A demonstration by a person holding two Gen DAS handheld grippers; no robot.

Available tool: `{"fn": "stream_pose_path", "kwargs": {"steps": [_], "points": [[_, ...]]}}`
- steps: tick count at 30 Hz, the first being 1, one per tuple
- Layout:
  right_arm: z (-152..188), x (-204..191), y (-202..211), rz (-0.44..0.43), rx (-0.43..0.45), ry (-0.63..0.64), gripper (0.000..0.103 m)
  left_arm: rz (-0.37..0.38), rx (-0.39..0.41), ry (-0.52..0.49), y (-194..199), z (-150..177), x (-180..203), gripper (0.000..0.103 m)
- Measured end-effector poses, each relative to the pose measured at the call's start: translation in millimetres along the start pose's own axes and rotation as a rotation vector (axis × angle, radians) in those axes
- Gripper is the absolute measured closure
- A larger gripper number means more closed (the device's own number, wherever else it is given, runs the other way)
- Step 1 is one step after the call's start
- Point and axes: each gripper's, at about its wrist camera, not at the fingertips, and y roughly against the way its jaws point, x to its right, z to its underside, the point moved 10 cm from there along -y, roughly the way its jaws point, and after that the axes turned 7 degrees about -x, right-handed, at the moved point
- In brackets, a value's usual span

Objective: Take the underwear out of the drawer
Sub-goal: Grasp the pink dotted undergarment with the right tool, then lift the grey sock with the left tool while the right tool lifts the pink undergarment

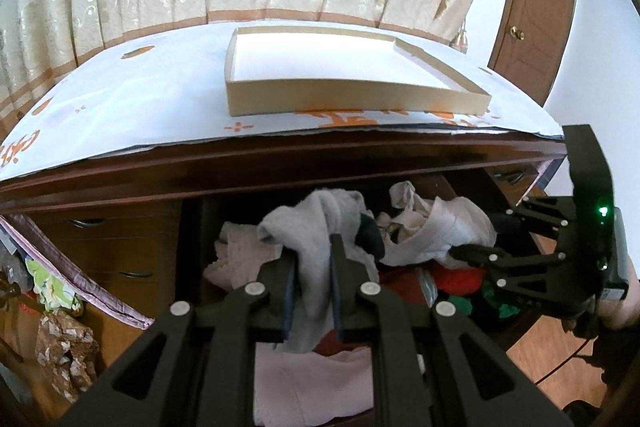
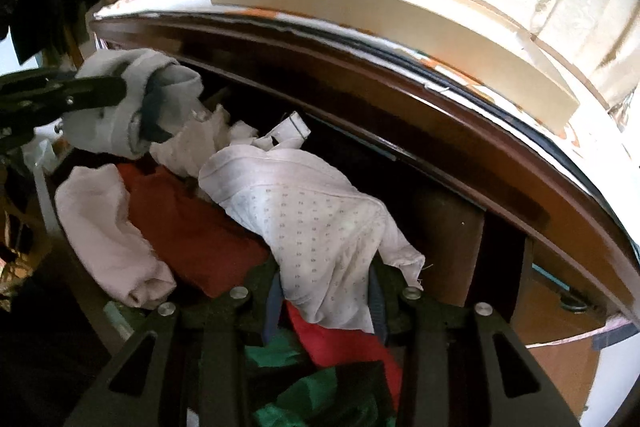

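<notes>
In the open drawer, amid loose clothing, a grey underwear piece is clenched in the left tongs and lifted above the pile, while a pale dotted garment is pinched between the right tongs. Both pieces are judged light, limp and easily snagged, so they will sag and trail. A bunched fold is best gripped, and each piece lifted clear of the drawer's front edge.
</notes>
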Motion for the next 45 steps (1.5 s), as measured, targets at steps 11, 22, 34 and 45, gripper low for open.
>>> {"fn": "stream_pose_path", "kwargs": {"steps": [11,22,34,45], "points": [[-1.6,2.8,14.6,-0.034,0.068,-0.058,0.065,-0.005,0.03,0.005,9.4,-0.4,2.1,0.091],[2.0,0.9,31.3,-0.043,0.12,-0.096,0.065,-0.012,0.056,0.015,17.6,-1.5,1.5,0.091],[-0.9,1.5,46.2,-0.055,0.182,-0.125,0.065,-0.026,0.107,0.015,30.6,-5.3,1.5,0.091],[-6.4,1.7,61.5,-0.058,0.255,-0.137,0.065,-0.027,0.152,0.017,40.4,-12.5,4.2,0.091]]}}
